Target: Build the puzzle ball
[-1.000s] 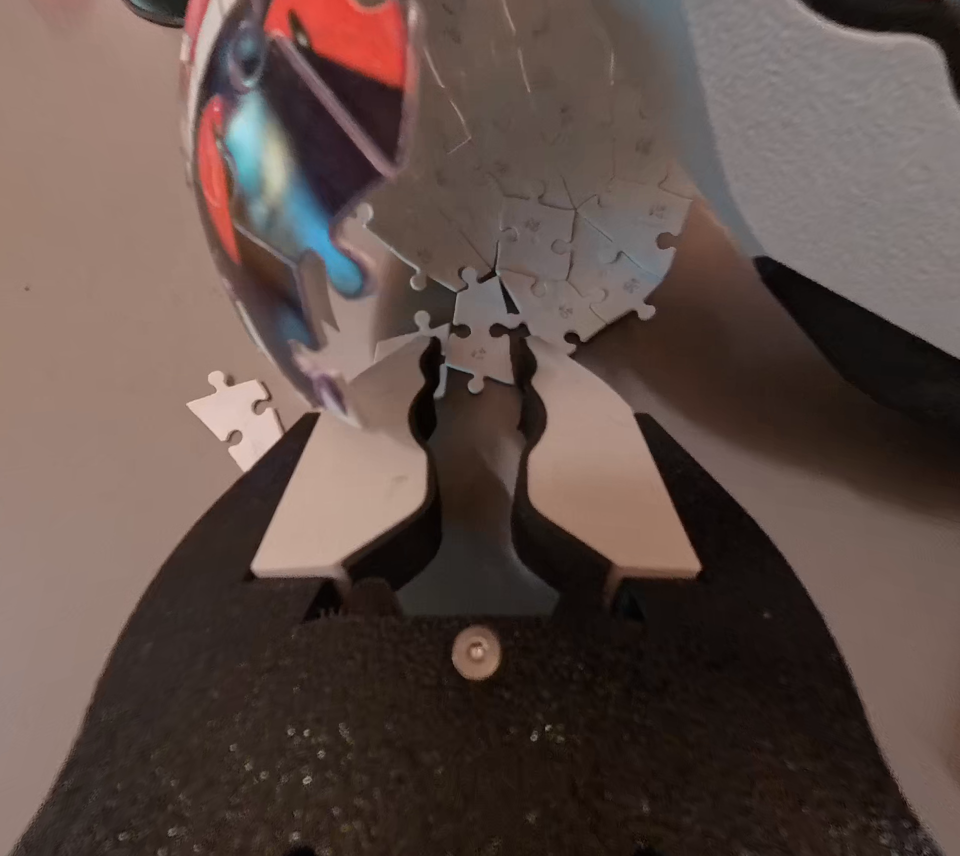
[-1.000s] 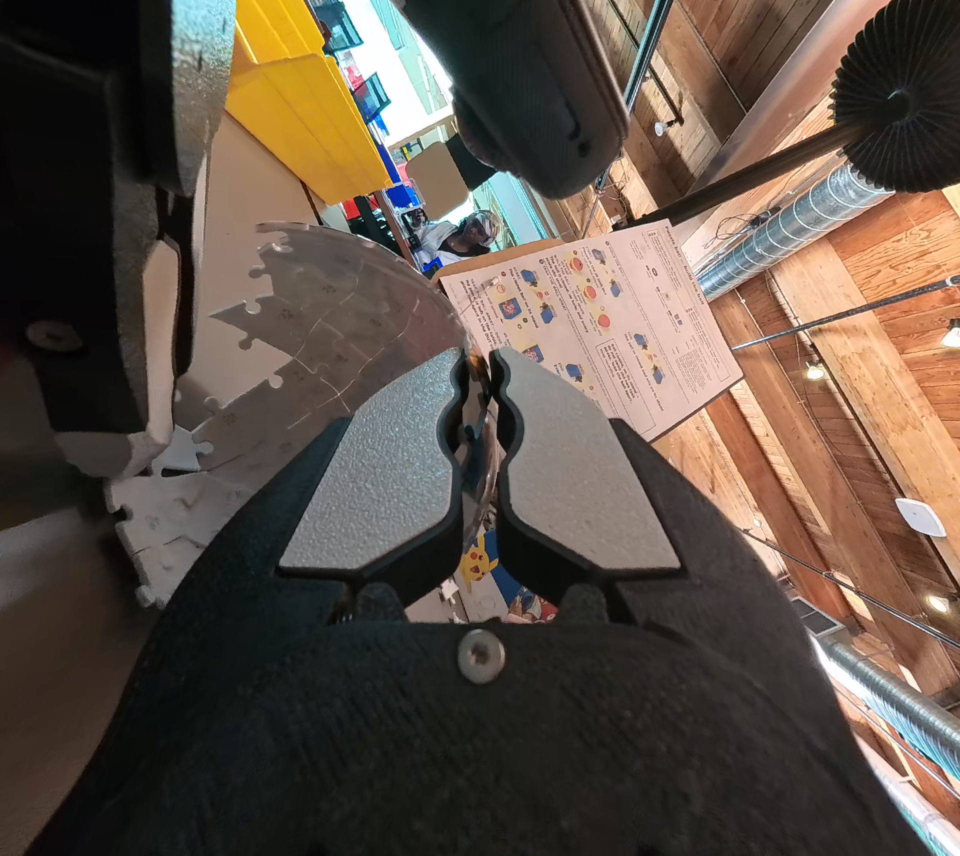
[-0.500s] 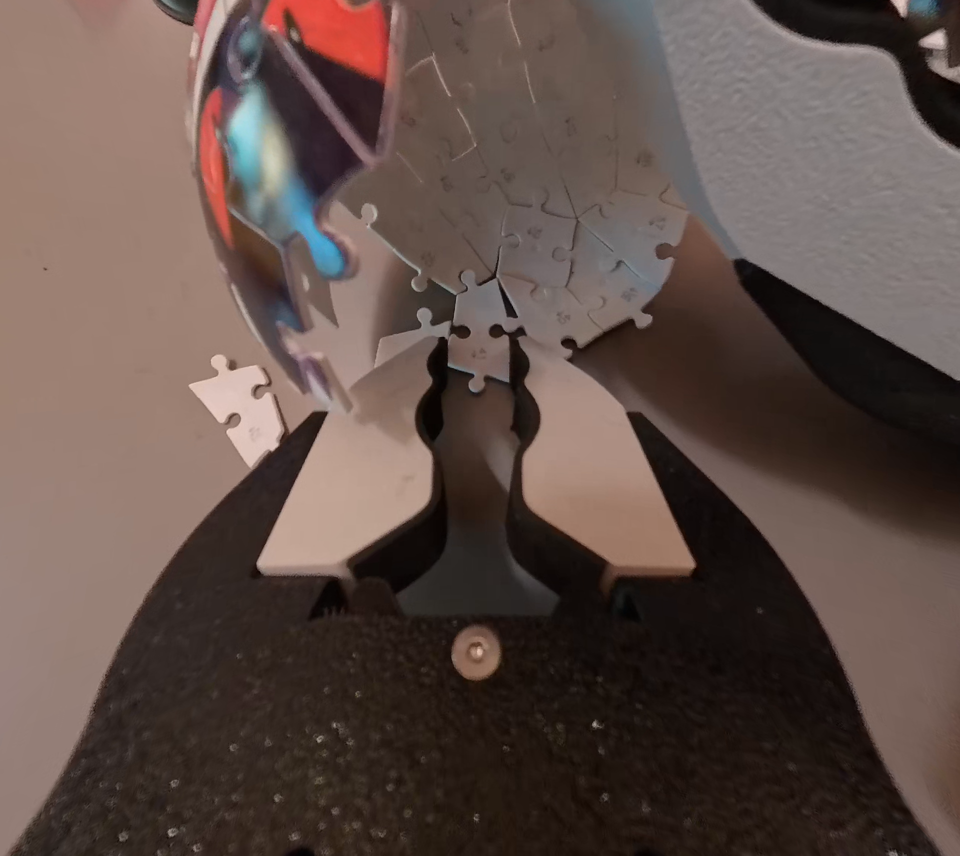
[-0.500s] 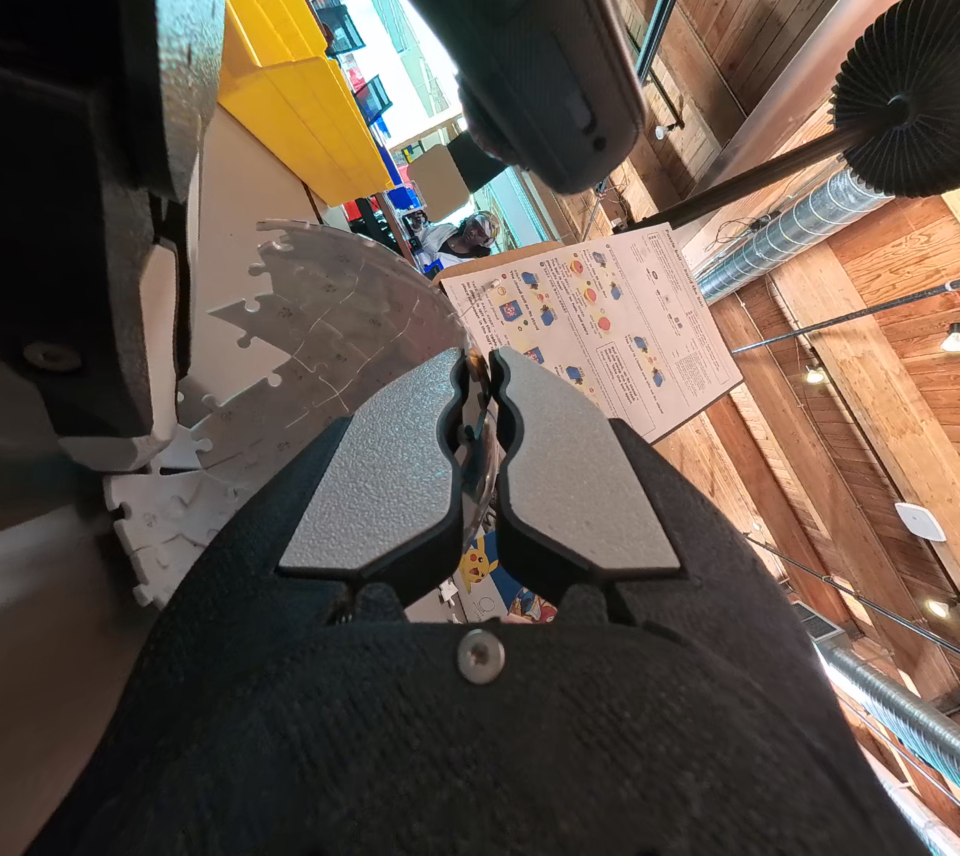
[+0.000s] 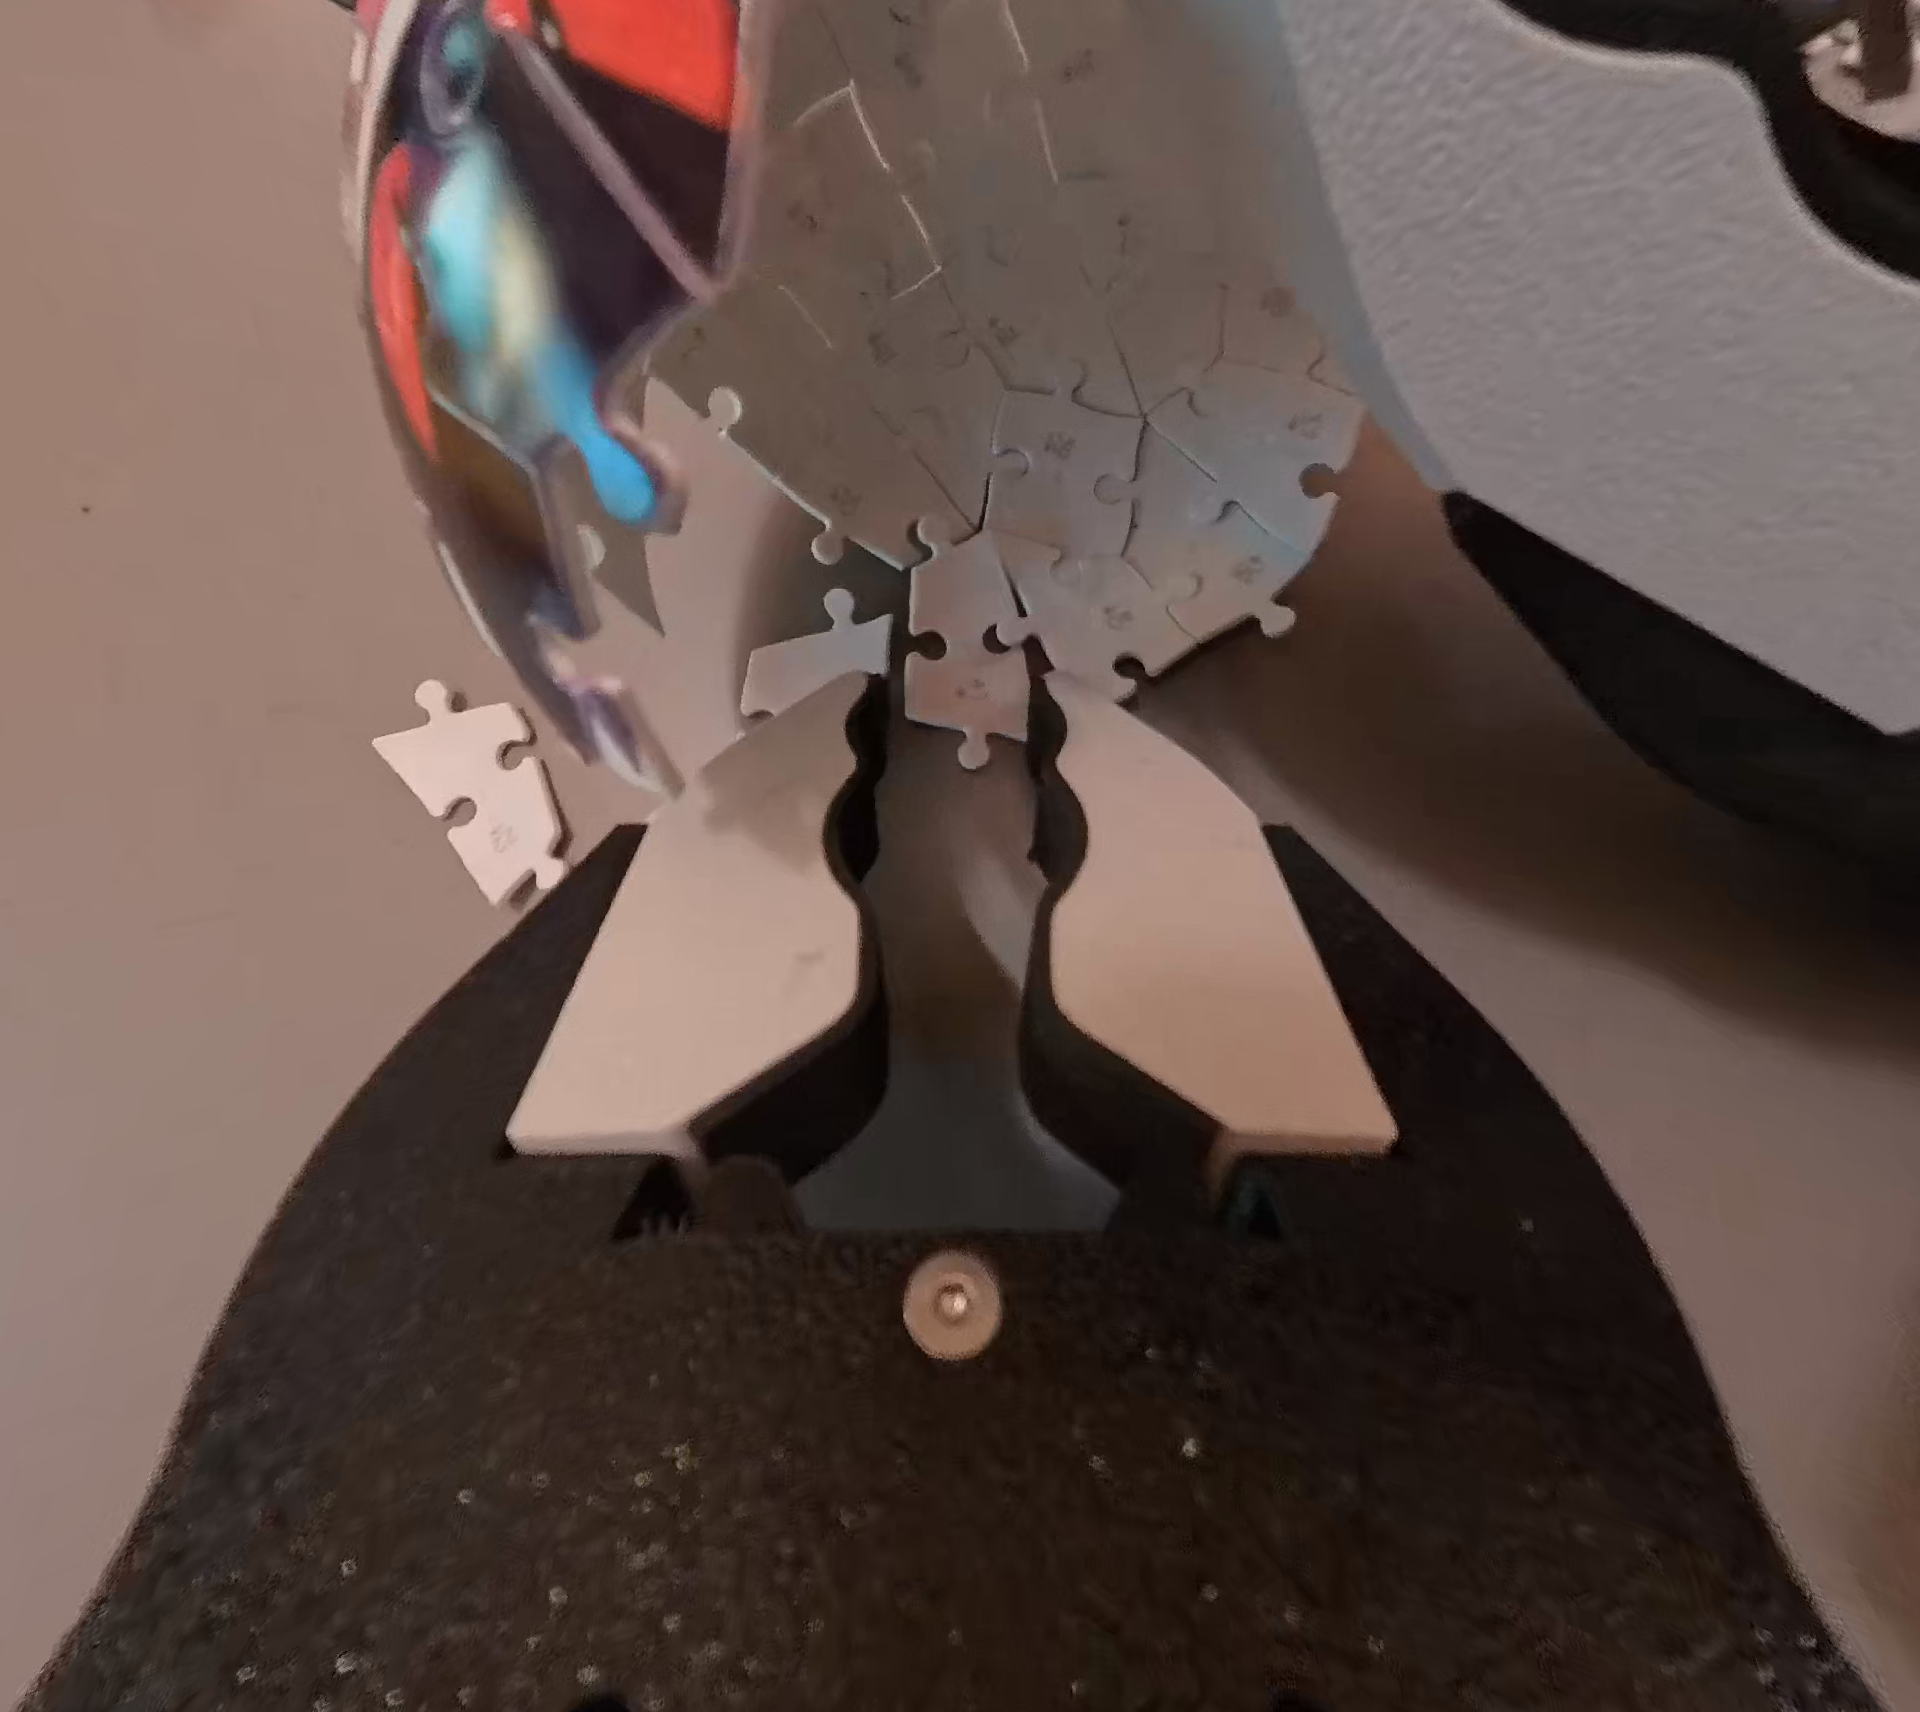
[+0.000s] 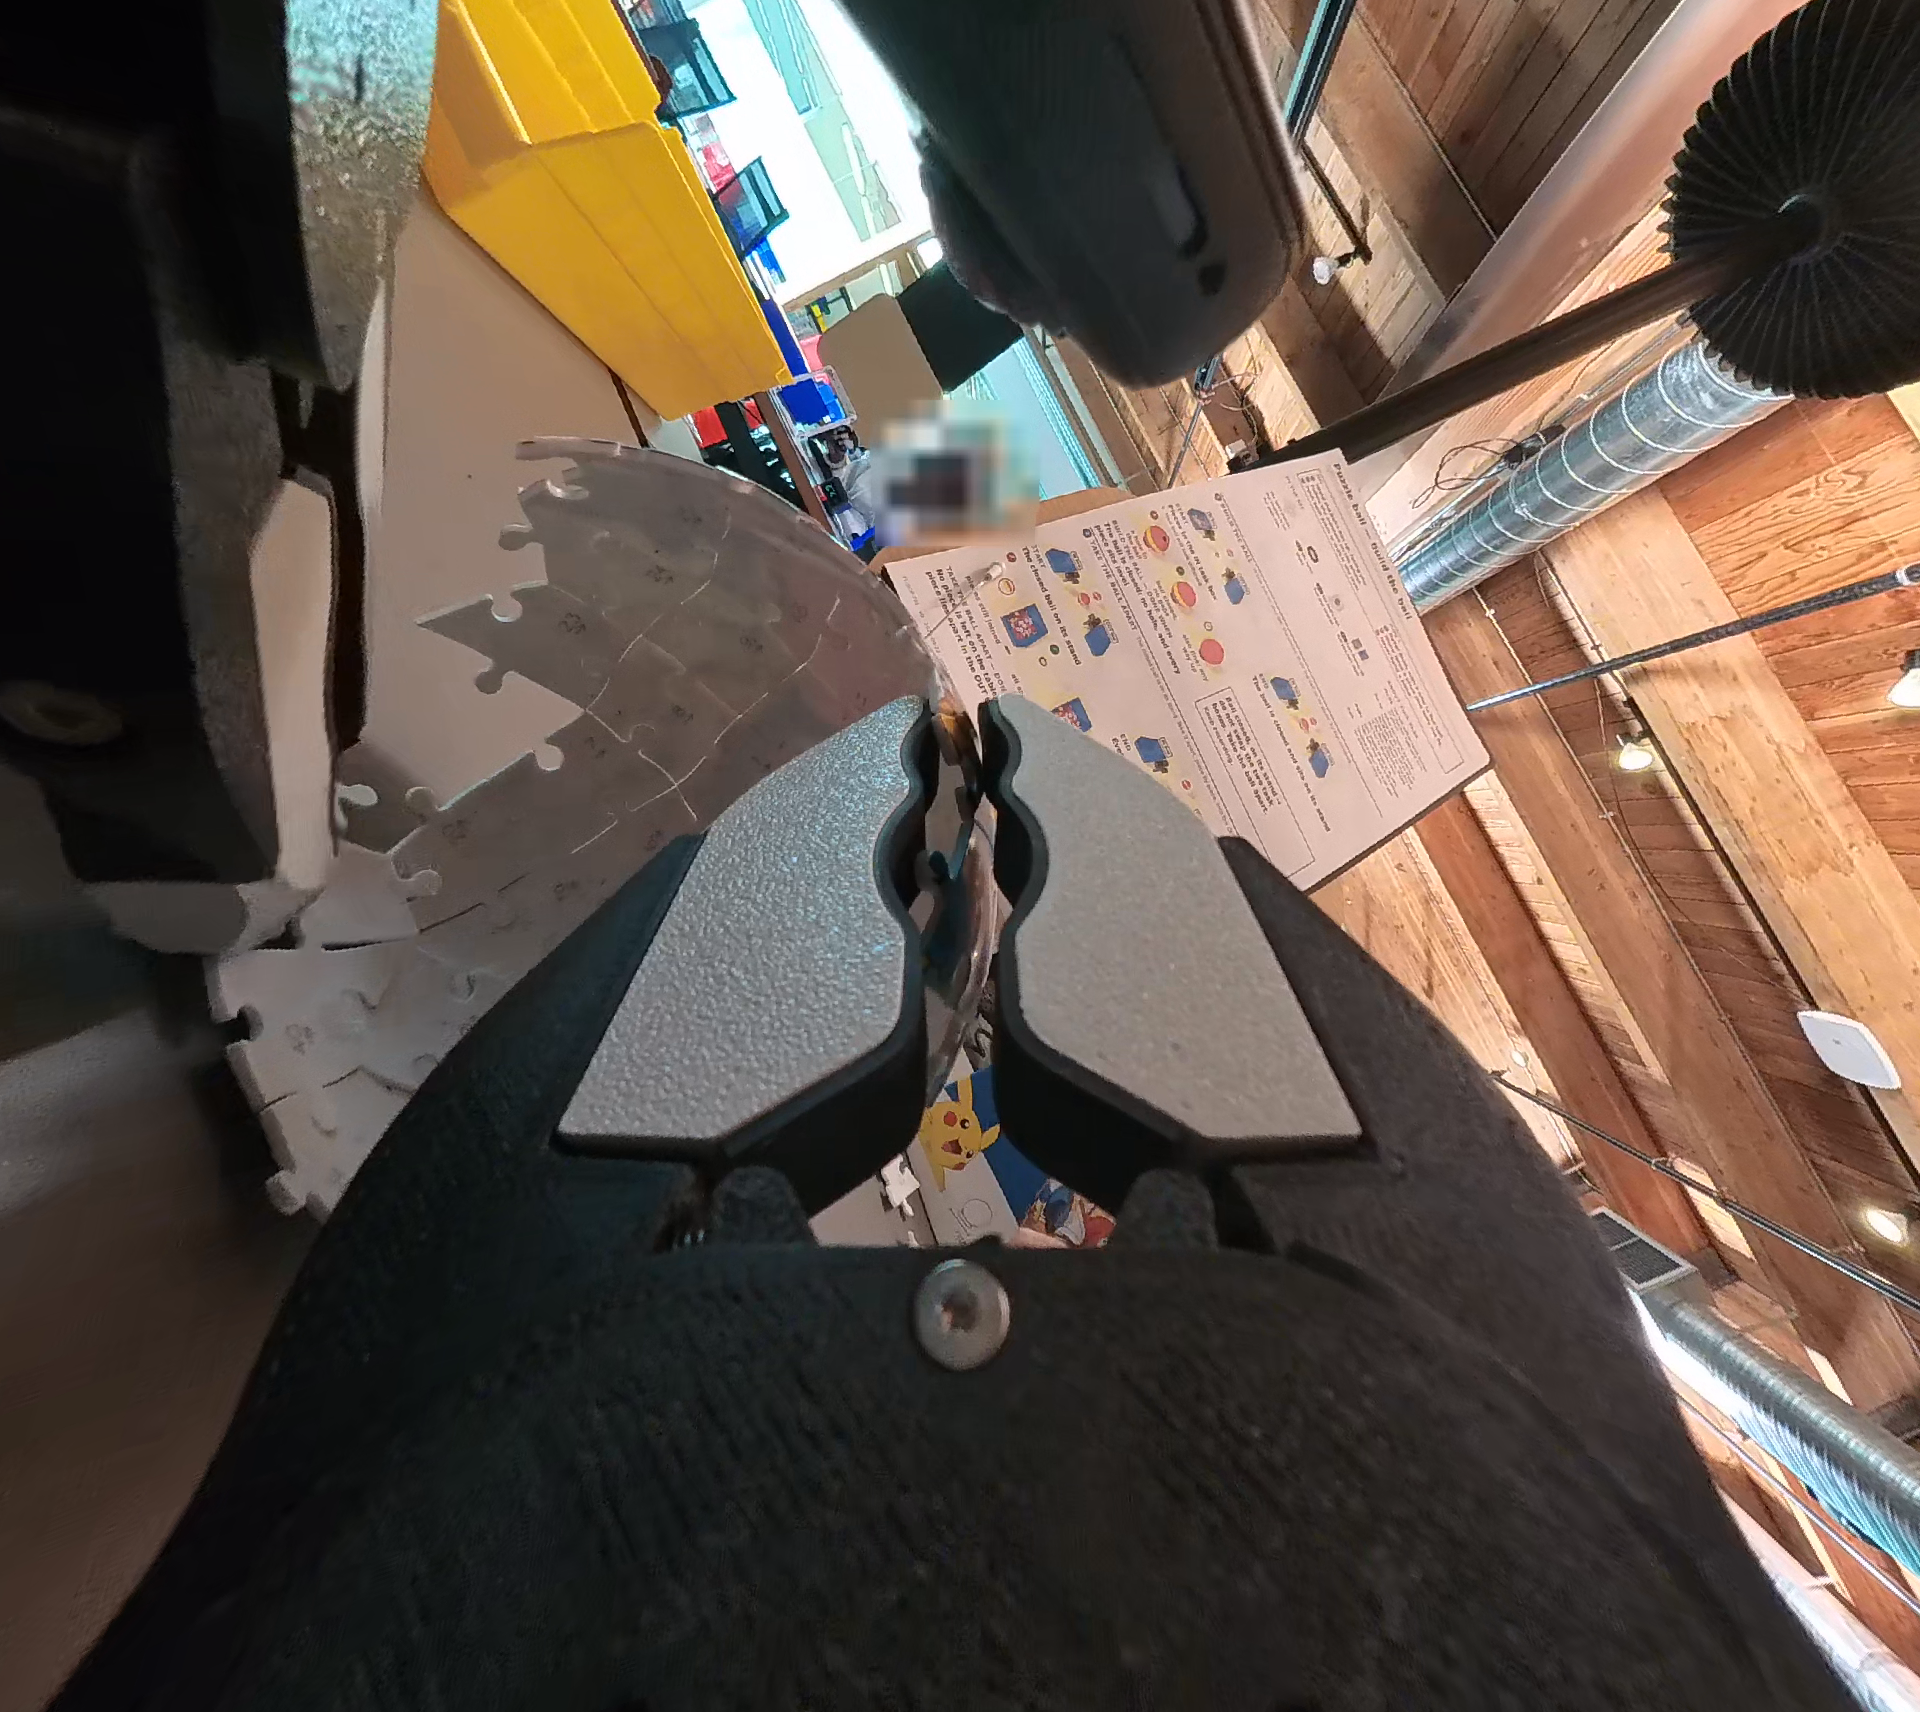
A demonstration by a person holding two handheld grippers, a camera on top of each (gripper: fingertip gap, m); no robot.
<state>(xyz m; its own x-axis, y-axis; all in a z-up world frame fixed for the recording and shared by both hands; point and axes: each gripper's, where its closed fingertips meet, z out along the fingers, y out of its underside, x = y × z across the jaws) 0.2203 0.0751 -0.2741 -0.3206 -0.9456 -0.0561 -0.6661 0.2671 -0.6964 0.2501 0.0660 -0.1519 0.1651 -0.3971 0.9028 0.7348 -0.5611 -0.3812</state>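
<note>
Above the table (image 5: 156, 519) | puzzle ball (image 5: 987, 228): partial shell, several gaps, aloft | right gripper (image 6: 961, 732): clamped on shell rim | left gripper (image 5: 961, 706): pinching single piece (image 5: 961, 675) at shell's lower edge | loose piece (image 5: 478, 789) on table | judged: roughly half left.

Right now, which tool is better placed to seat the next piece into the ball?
Left. The left tool already pinches a grey puzzle piece right at the open edge of the puzzle ball. The right tool is shut on the ball's rim, steadying it.
</note>
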